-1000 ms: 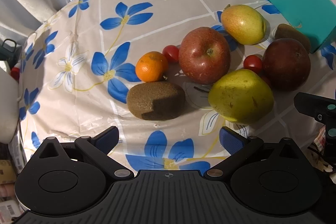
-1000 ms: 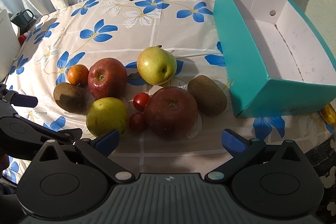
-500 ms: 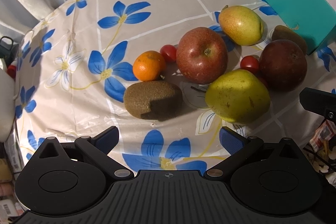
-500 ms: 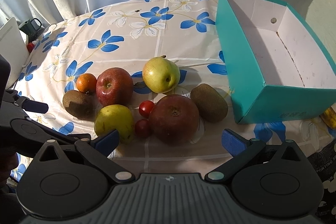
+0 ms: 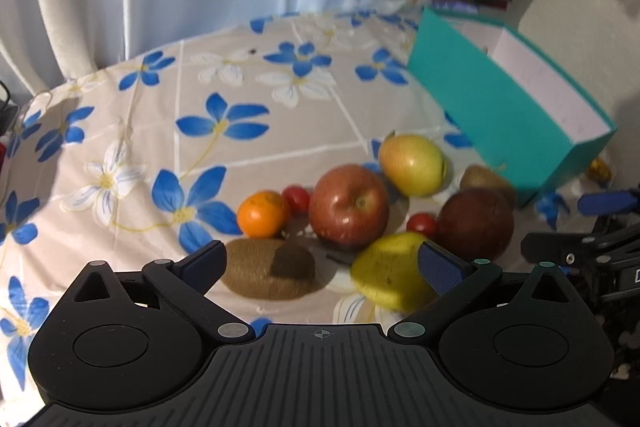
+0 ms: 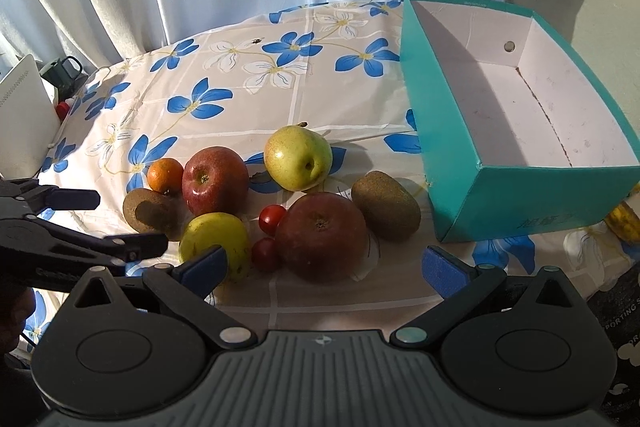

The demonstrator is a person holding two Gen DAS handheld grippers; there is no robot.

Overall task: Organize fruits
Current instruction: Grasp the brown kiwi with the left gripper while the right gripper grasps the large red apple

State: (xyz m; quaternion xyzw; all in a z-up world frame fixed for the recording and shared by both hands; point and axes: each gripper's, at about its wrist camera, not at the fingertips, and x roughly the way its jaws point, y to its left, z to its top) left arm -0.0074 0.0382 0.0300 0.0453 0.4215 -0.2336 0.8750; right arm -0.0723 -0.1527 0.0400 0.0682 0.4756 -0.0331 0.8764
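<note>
Along the left wrist view, the left tongs stand spread wide and grip nothing, hovering low over the near edge of the fruit cluster on the flowered surface. Between their tips lie a kiwi and a yellow-green pear. Behind these sit a small orange, a red apple, a second pear and a darker apple, with two cherry tomatoes tucked among them. A second kiwi lies just beside the teal box, which stands to the right, apart from the other fruit.

From the right wrist view, the right tongs are likewise wide apart and hold nothing, hanging above the surface in front of the dark apple. The near pear sits by their left tip. The box shows a bare white interior. At the left edge the left tongs reach toward the kiwi.
</note>
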